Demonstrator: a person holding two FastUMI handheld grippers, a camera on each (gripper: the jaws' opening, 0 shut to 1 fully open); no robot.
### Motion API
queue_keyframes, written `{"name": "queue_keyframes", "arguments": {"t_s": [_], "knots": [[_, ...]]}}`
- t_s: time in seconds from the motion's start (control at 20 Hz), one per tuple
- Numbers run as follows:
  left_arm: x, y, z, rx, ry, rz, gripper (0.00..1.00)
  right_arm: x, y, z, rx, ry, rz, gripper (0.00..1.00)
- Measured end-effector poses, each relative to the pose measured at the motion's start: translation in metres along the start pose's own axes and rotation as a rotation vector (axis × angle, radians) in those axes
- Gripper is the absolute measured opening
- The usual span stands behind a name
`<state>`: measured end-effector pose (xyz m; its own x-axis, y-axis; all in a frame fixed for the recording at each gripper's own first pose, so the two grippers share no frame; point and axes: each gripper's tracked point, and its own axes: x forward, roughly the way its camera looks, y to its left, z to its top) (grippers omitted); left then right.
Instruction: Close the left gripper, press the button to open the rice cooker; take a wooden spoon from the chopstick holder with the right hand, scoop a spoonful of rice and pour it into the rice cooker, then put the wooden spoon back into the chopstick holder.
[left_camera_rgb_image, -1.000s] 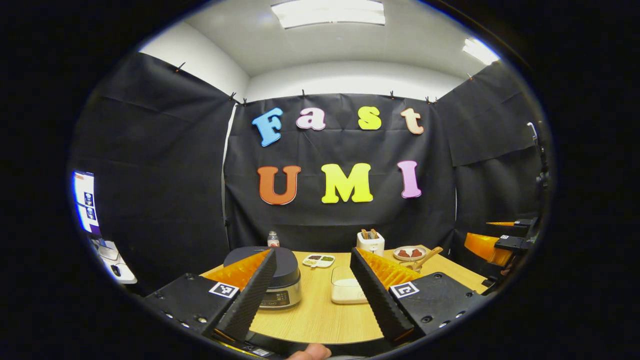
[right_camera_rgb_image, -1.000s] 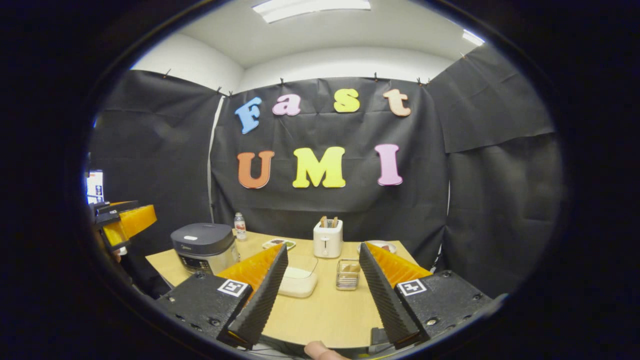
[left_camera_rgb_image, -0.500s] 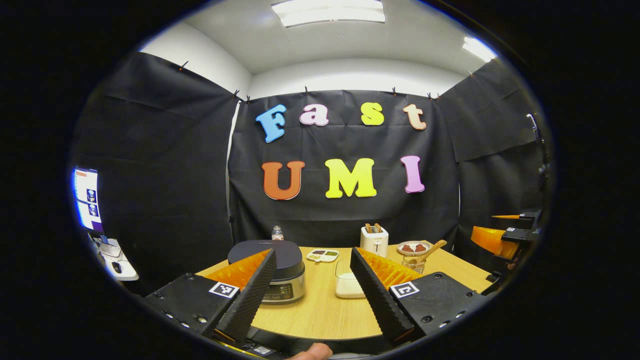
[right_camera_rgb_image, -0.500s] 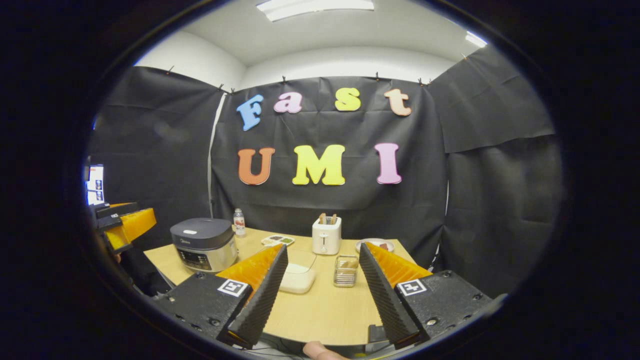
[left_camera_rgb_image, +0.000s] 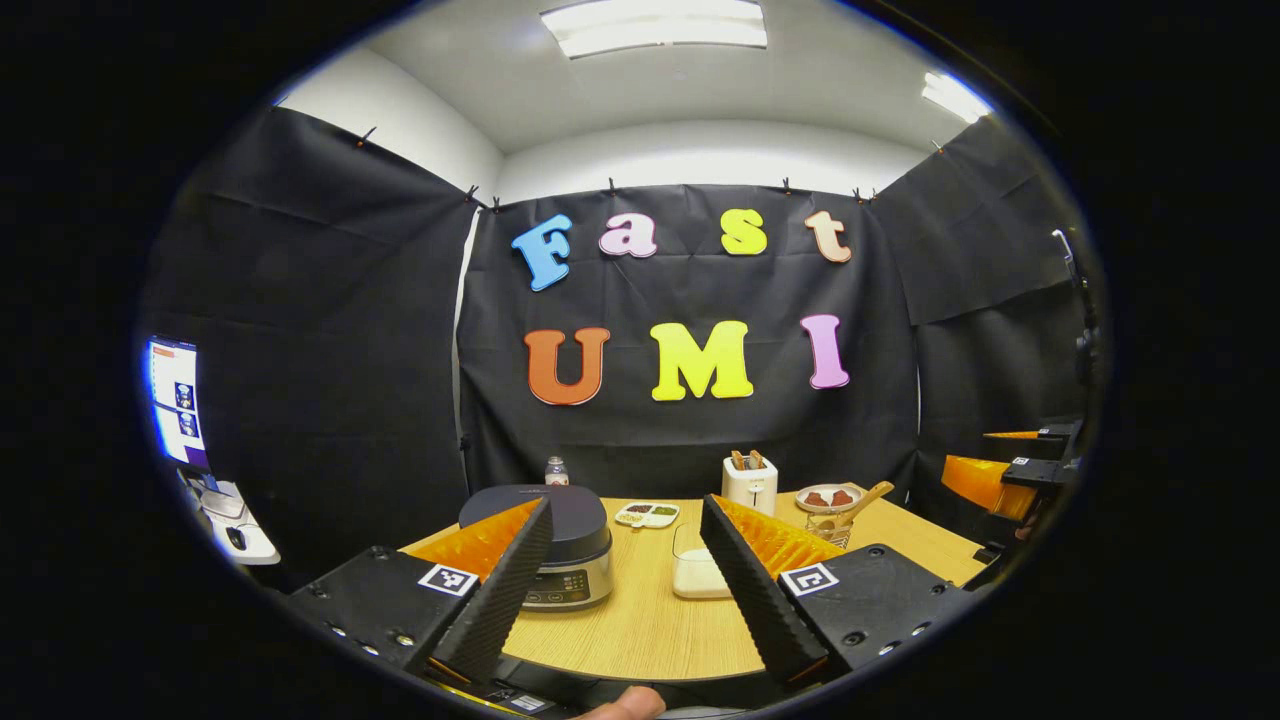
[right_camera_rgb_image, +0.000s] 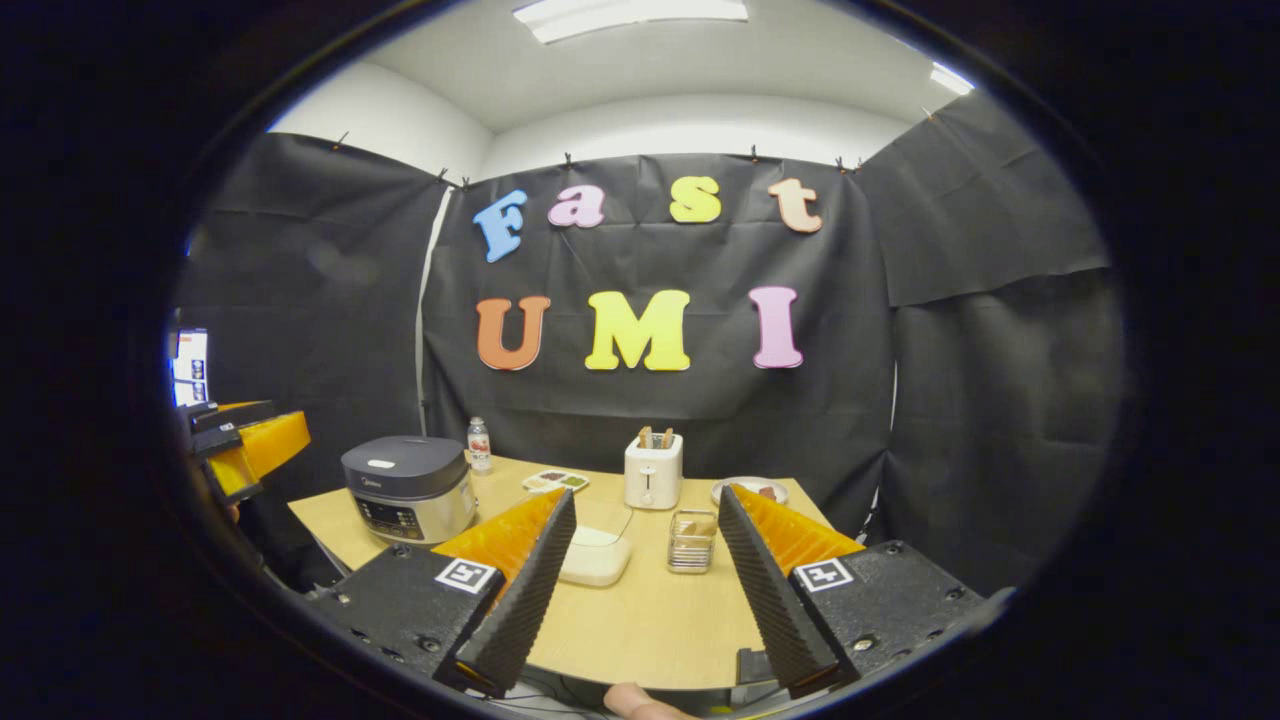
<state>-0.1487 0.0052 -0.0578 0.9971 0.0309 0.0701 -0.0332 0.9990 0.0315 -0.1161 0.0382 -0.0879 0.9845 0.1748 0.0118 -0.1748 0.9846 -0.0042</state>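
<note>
A: Which markings are legible?
B: None as words. The rice cooker (right_camera_rgb_image: 410, 487) carries a small pale mark on its lid and a front panel, both too small to read.
A: And the grippers?
B: The right gripper (right_camera_rgb_image: 640, 585) bears square black-and-white coded tags, patterns rather than text.

Light wooden table (right_camera_rgb_image: 640, 625). On it: rice cooker (right_camera_rgb_image: 410, 487) with lid down at near left, small bottle (right_camera_rgb_image: 479, 444) behind, divided dish (right_camera_rgb_image: 556, 481) and white toaster (right_camera_rgb_image: 652, 470) toward far edge, plate (right_camera_rgb_image: 748, 488) at far right, clear rice container (right_camera_rgb_image: 597, 555) mid-table, wire chopstick holder (right_camera_rgb_image: 690, 541) just right of it.
</note>
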Motion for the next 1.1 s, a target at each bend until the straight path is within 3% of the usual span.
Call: {"name": "queue_keyframes", "arguments": {"t_s": [1.1], "knots": [[0.0001, -0.0070, -0.0032, -0.007, 0.004, -0.013, 0.94, 0.0012, -0.0044, -0.0038, 0.007, 0.004, 0.003, 0.91]]}}
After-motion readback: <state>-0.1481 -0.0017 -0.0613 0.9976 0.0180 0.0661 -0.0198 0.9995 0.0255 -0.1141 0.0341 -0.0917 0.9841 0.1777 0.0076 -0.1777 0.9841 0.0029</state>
